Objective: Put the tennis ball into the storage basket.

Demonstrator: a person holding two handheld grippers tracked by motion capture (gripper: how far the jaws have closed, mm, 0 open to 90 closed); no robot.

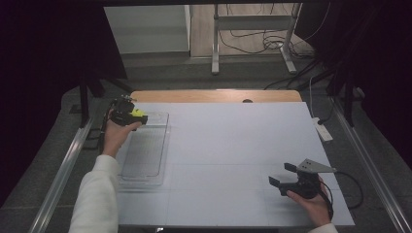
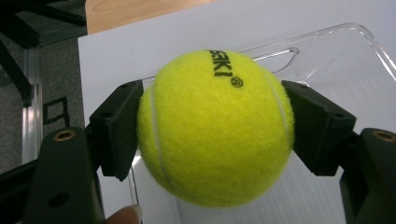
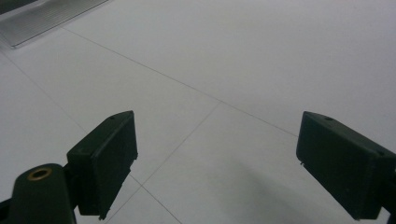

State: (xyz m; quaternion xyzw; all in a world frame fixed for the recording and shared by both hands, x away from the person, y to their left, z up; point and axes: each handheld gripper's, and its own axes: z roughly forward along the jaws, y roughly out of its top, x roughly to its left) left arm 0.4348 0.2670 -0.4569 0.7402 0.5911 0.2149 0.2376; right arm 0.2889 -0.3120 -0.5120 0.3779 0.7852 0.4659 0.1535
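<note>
The left claw (image 2: 215,130) is pinching a yellow tennis ball (image 2: 215,127), one black pad pressed on each flank, so the pick-up looks finished. The clear plastic tray (image 1: 145,151) on the table (image 1: 233,145) serves as the landmark: in the high view the tennis ball (image 1: 138,113) hangs at the tray's far end, over or just beyond its far rim, and I cannot tell which. In the left gripper view the tray's transparent wall (image 2: 369,39) and ribbed floor show behind and beneath the ball, which appears held clear of the floor, not resting on it.

The right claw (image 1: 283,175) sits well away from the tray, near the table's right front corner, with its jaws spread wide and nothing between them; in the right gripper view there is bare white table surface (image 3: 243,56) ahead of them.

My judgement is that the carry is about done, and what is left is lowering the ball into the tray and letting go.
</note>
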